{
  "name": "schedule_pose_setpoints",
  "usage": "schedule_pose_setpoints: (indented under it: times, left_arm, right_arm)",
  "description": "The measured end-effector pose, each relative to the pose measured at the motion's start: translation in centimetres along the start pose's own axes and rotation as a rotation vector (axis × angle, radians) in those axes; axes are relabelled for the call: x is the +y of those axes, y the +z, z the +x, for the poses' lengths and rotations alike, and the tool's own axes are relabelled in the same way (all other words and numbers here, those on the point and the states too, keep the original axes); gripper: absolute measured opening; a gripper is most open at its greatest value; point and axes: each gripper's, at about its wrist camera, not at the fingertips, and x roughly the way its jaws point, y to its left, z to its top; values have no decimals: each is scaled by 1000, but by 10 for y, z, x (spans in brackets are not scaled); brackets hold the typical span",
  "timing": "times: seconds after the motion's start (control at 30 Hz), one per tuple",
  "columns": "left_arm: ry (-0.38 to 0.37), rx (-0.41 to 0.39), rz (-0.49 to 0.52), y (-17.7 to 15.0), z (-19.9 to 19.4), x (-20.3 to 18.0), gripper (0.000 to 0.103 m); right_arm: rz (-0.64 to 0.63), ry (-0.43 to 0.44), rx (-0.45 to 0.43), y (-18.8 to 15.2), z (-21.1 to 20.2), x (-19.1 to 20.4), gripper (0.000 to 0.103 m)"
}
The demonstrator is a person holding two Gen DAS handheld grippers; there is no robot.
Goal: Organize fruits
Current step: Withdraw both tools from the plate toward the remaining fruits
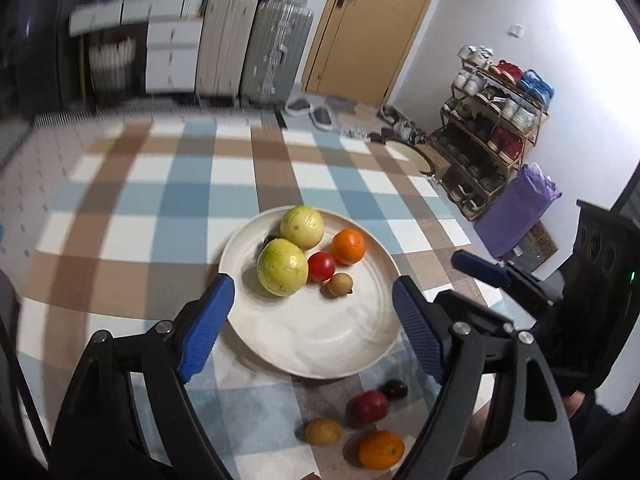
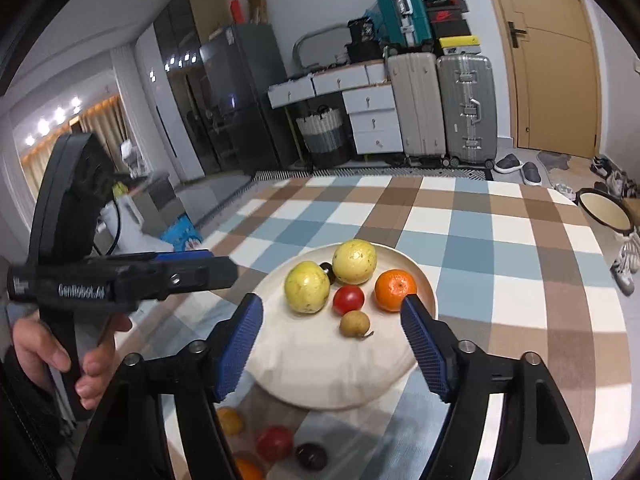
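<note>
A white plate [image 1: 320, 344] [image 2: 304, 372] lies on the checked tablecloth. On it are two yellow-green guavas [image 1: 282, 267] [image 2: 307, 287], a red tomato [image 1: 321, 266] [image 2: 349, 299], an orange [image 1: 349, 246] [image 2: 395, 289], a small brown fruit [image 1: 340, 285] [image 2: 354, 323] and a dark fruit [image 2: 327, 269] partly hidden. In front of the plate lie a yellow fruit [image 1: 323, 432], a red one [image 1: 370, 406], a dark one [image 1: 395, 390] and an orange one [image 1: 381, 449]. My left gripper [image 1: 312, 332] and right gripper [image 2: 332, 344] hover open and empty above the plate's near side.
The right gripper's blue finger [image 1: 478, 267] shows at the right of the left wrist view. A shoe rack [image 1: 492, 136] and a purple bag [image 1: 516, 216] stand beyond the table's right edge. Suitcases [image 2: 444, 108] and drawers stand at the far wall. A bowl [image 2: 606, 210] sits on a stand past the table's far right corner.
</note>
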Motion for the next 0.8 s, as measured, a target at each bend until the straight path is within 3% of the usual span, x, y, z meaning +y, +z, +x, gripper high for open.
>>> schedule_pose_setpoints:
  times: [0.37,0.47,0.6,0.8]
  left_arm:
    - [33,-104,69,-31,-75,-45,84]
    - [53,-125,71,-40,-87,-51,90]
    - [83,-154,72,-56,-104,-59,102]
    - [105,-153,41,-84,-112,-59,102]
  right_arm:
    - [27,-3,-123,-9,-73,15,91]
    - [42,-10,-150,-16,-88,16,94]
    - [68,-16,-166,-30,-103,15,98]
    - [94,-50,-149,-48,-112,12,99]
